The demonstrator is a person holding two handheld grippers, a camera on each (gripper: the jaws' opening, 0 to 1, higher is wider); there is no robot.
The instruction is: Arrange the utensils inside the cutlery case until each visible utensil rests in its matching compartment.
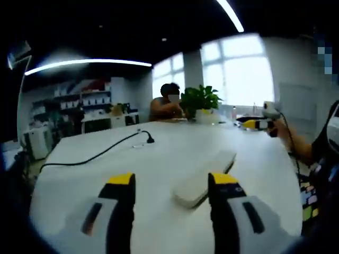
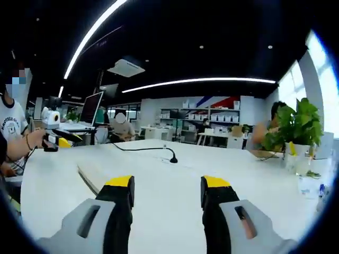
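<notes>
Cutlery case (image 1: 205, 178), a long pale closed-looking box, lies flat on a large white table (image 1: 159, 153). That table is the landmark here. In the left gripper view the case sits on the near part of the table, just beyond and between the jaw tips. In the right gripper view its long edge (image 2: 89, 179) lies on the table's near left part. No utensils can be seen anywhere on the table, and the case's compartments are hidden, so the arranging appears not yet begun; judging from this, opening the case and sorting all remain.

A black cable (image 1: 100, 152) crosses the table's far side, and a potted plant (image 1: 200, 103) stands at its far edge.

The left gripper (image 1: 172, 182) hovers above the near table, jaws wide apart, holding nothing. The right gripper (image 2: 167, 185) likewise hovers with jaws spread, empty and touching nothing.
</notes>
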